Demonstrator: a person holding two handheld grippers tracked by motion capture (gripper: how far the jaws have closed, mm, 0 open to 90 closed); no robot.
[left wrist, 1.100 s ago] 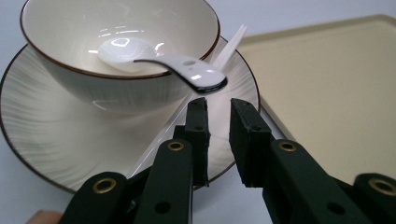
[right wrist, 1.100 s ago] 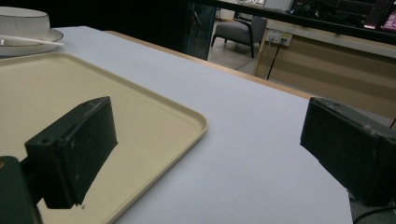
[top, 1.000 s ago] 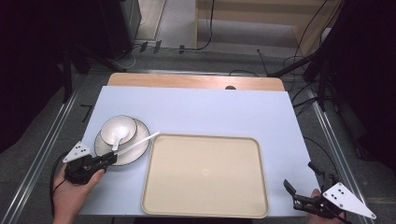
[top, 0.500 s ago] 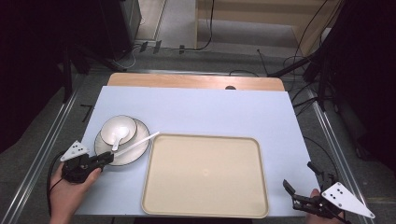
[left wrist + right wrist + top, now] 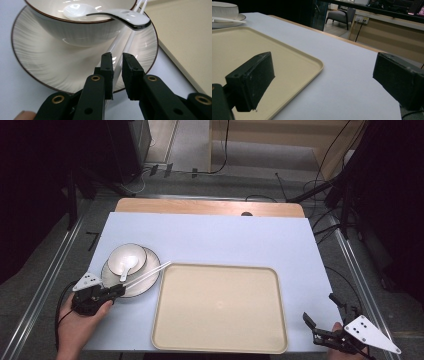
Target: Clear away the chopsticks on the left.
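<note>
Since a second ago, the left hand-held gripper (image 5: 117, 65) has settled at the plate's (image 5: 35, 50) near rim, jaws almost pressed together around the chopsticks' (image 5: 126, 46) ends, near the tabletop's (image 5: 210, 240) left edge. Thin, stiff and slippery, they need a firm end pinch. Right hand-held gripper (image 5: 322, 80) stays spread by the tray (image 5: 287, 62).
</note>
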